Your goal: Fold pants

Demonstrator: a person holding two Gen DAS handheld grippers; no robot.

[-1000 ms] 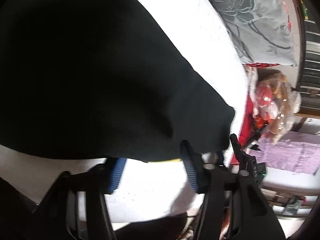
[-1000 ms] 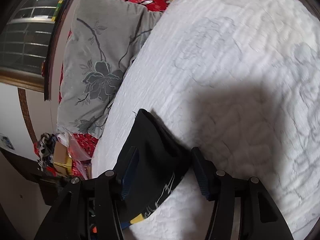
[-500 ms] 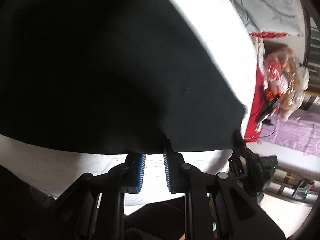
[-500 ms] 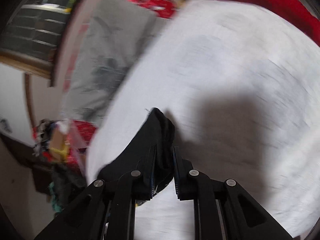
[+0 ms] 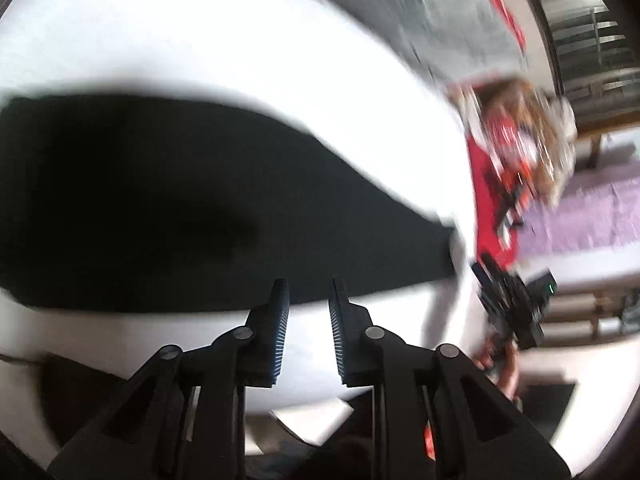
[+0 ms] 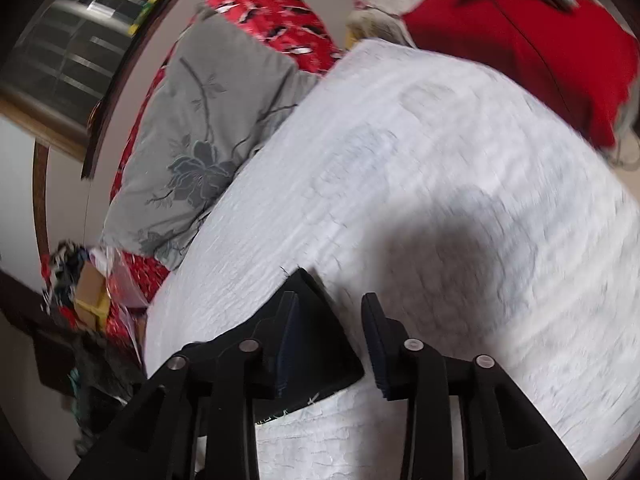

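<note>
The black pants (image 5: 168,208) lie flat on the white quilted bed (image 6: 460,200), spread as a broad dark band across the left-wrist view, one end tapering toward the bed's right edge. In the right-wrist view a pointed corner of the pants (image 6: 316,332) shows on the quilt near the bed's left edge.

Left tool (image 5: 307,292): jaws have just been opening, now a narrow gap apart; the tips overlap the near hem in the picture, but nothing is gripped between them. The view is blurred.

Right tool (image 6: 330,312): jaws have just been opening, standing partly apart; the pants corner shows in the gap and beside the left finger, but the pads do not press on it.

A grey flowered pillow (image 6: 208,148) rests against the bed's far left side, with red patterned cloth (image 6: 272,16) behind it. A red cover (image 6: 540,44) lies beyond the bed's far end.
</note>
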